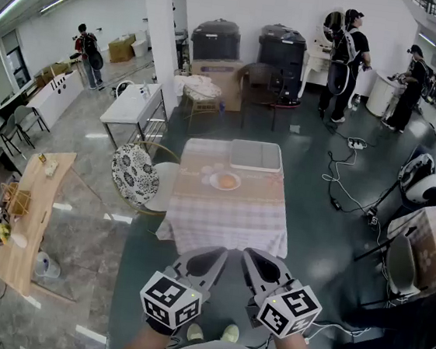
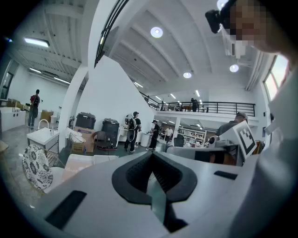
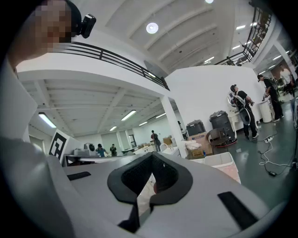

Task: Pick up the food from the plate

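While held short of one table, left gripper, right gripper, jaws together (empty); one plate, perhaps one food item

Checked-cloth table, plate mid-top, grey tray — far edge

No words, numbers or brand names can be read. The only signs are black-and-white square markers on the cubes of the left gripper and right gripper, at six o'clock in the head view. Print on the cardboard box at twelve o'clock is too small to read.
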### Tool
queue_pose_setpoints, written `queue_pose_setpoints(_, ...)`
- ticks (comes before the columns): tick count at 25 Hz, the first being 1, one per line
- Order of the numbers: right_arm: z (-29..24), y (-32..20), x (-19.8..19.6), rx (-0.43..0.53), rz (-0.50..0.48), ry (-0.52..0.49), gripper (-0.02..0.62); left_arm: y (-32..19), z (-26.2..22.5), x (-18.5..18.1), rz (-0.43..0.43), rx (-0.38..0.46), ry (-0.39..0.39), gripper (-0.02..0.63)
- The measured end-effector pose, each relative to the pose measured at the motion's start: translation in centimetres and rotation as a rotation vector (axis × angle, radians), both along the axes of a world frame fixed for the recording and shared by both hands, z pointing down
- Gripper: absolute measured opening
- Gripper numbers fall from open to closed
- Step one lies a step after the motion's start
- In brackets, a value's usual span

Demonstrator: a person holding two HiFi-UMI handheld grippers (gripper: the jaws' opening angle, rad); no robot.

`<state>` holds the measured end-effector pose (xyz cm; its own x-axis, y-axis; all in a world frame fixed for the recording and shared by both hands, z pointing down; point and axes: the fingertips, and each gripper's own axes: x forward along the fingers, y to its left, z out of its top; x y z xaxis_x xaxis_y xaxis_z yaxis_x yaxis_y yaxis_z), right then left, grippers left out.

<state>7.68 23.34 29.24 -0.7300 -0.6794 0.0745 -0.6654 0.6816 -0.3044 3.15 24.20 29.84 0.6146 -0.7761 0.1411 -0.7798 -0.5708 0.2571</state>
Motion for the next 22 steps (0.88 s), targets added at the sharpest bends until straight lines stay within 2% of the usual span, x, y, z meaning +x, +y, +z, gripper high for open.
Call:
queue_pose_setpoints(12,0.4,0.0,2.5,0.002,-0.038,-0.008,0.014,0.3,0.3,2.4,-0.043,0.005,-0.028,0.006)
queue_pose_setpoints(16,1.8,-1.4,2.9,-0.005,-0.033,-0.016,0.014,-0.9,1.4,2.4,-0.064,0.021,-0.071,0.006)
queue_pose_setpoints(22,2.2,-2.7,3.7,0.006,-0.025,-0.010,0.014,-2.8,2.0,2.8,-0.066,0.026,-0.068,0.006)
